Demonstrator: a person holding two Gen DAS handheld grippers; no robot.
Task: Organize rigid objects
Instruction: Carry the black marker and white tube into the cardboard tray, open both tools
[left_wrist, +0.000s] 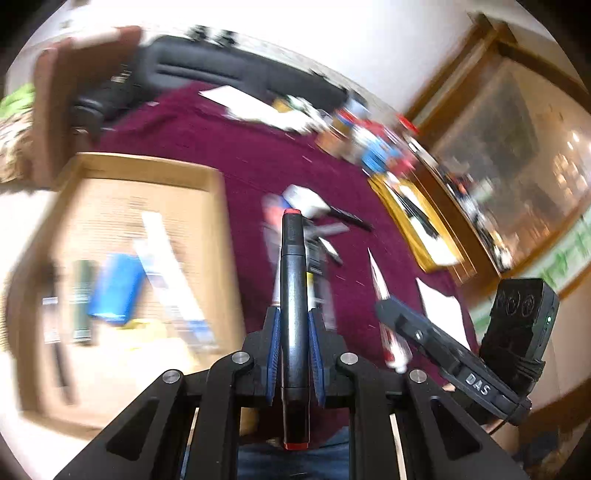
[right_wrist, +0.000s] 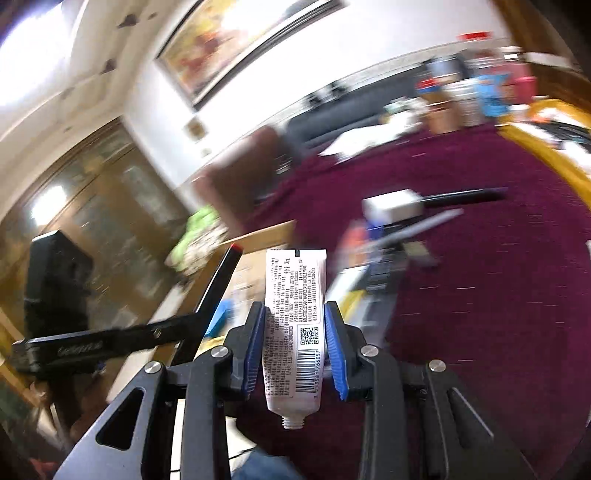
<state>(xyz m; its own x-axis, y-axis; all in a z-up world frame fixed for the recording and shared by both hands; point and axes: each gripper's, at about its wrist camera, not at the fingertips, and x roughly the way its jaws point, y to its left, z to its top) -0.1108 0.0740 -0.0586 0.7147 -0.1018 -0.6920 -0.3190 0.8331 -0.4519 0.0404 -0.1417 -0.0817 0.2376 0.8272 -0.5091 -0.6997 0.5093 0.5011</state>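
Black marker (left_wrist: 293, 295) with red ends, white tube (right_wrist: 293, 332) with black print, maroon cloth (left_wrist: 229, 147)

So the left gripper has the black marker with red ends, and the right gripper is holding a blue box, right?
Not quite. The right gripper is holding a white tube with printed text and a barcode, not a blue box; the right wrist view shows it squeezed between the blue pads. The rest is right: the left gripper is shut on the black marker with red ends.

maroon tablecloth (left_wrist: 229, 155), cardboard box (left_wrist: 155, 173), scattered pens (left_wrist: 349, 218)
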